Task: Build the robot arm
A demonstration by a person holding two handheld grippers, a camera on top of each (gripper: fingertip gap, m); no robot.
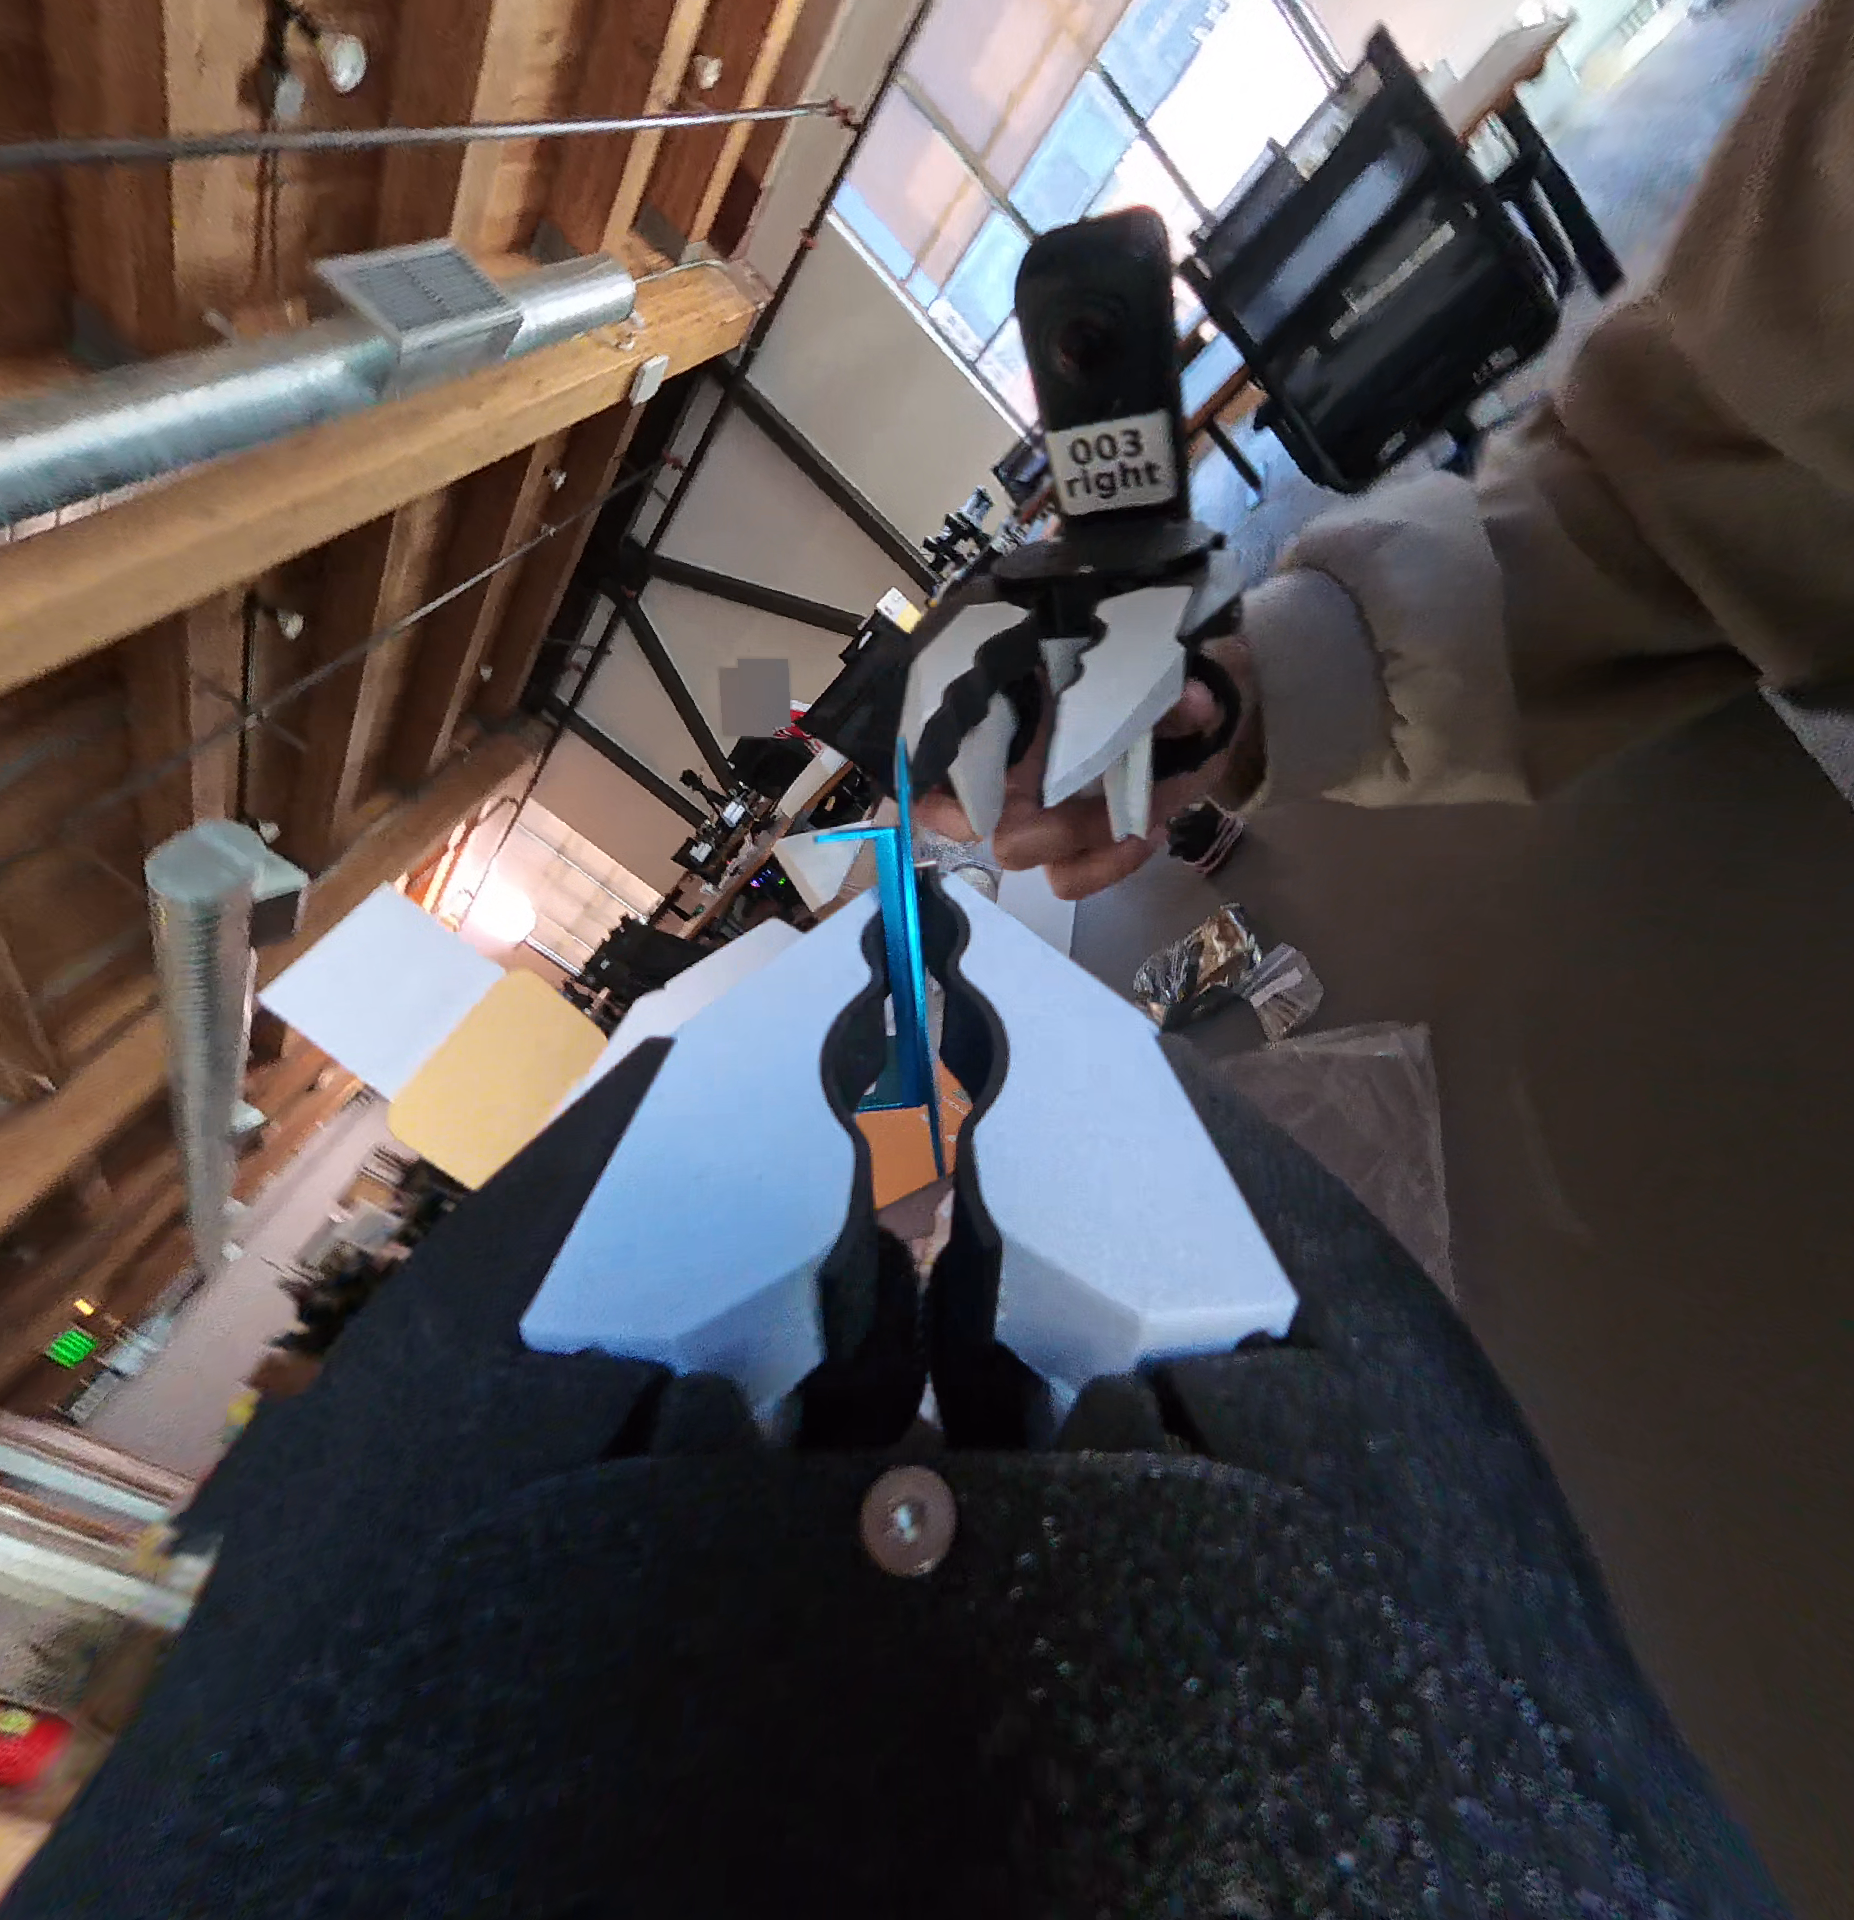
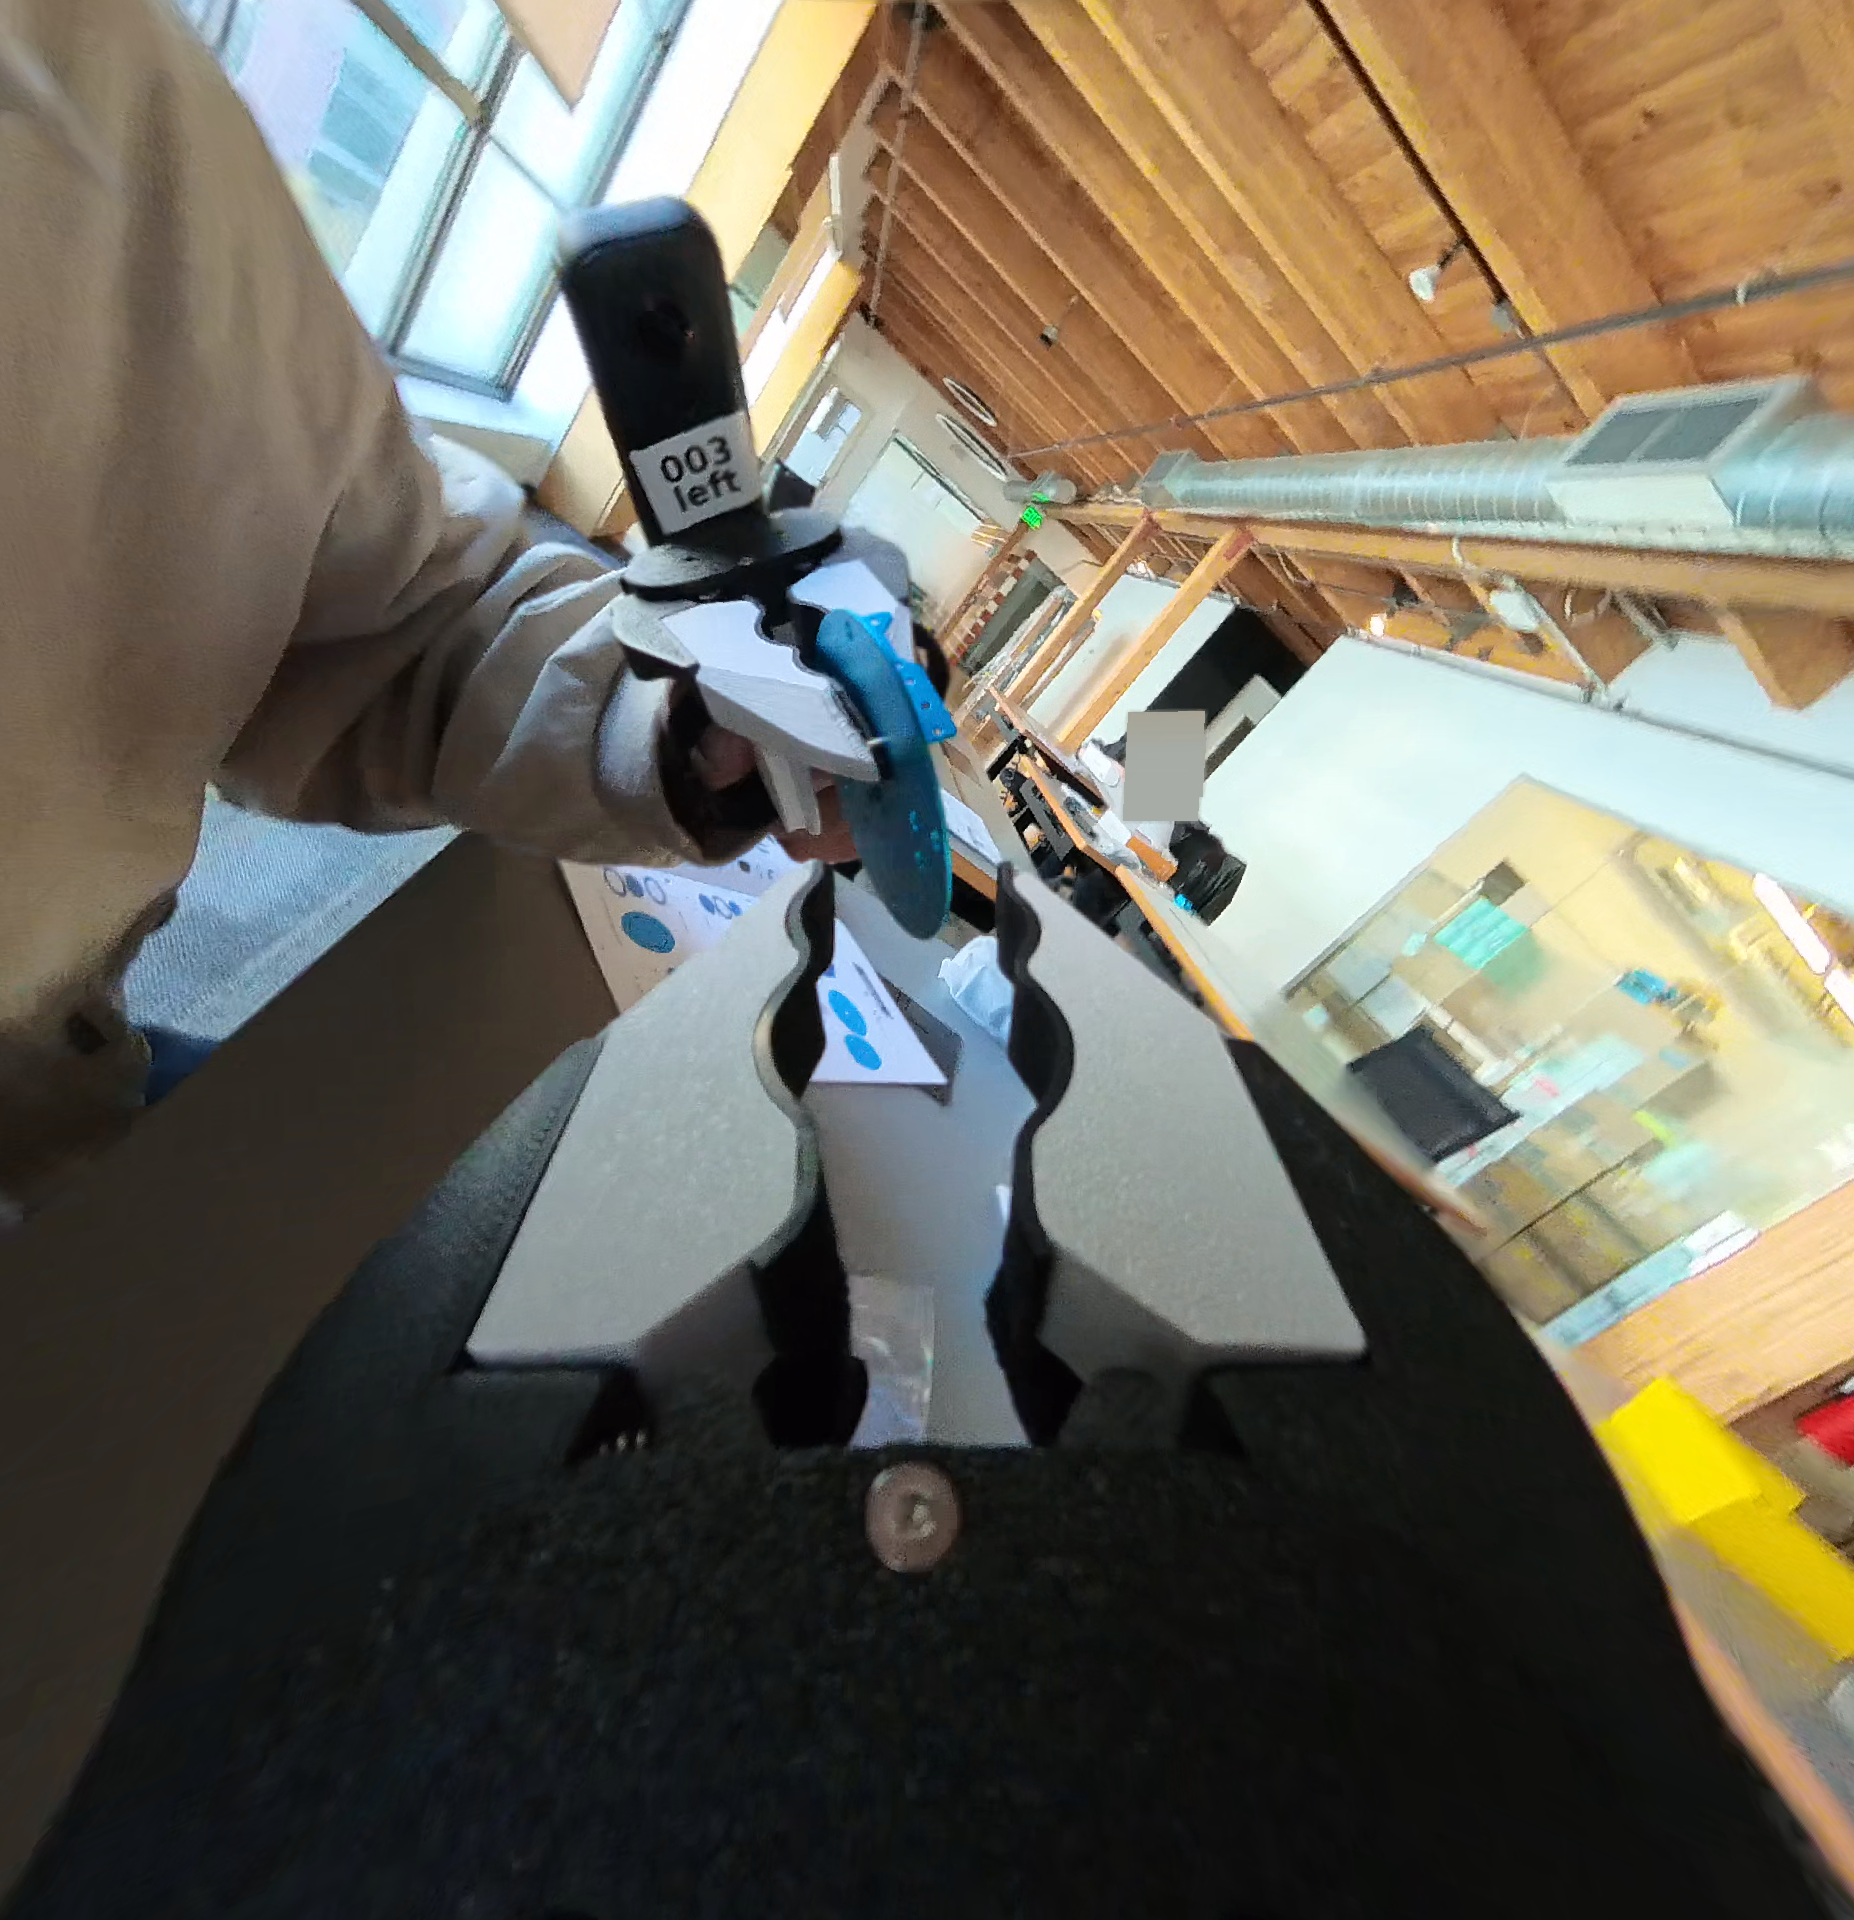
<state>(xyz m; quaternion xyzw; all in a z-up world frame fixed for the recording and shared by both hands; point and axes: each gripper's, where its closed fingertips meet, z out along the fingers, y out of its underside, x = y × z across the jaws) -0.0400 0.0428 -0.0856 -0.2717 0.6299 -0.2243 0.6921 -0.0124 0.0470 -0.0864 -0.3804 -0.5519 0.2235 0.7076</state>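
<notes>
left gripper [image 1: 915, 914]: jaws clamped on blue disc [image 2: 892, 790], held edge-on, up in the air
disc: perforated, small blue bracket [image 2: 918, 686] on its face
right gripper [image 2: 915, 914]: jaws apart, empty, tips just beside the disc's lower edge
below: white sheets [image 2: 881, 1039] with blue circles, clear bags [image 2: 975, 982] on table

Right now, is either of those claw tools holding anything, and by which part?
The left gripper pinches a blue perforated disc at its rim, with a small bracket fixed to it. The right gripper is open and holds nothing.
</notes>
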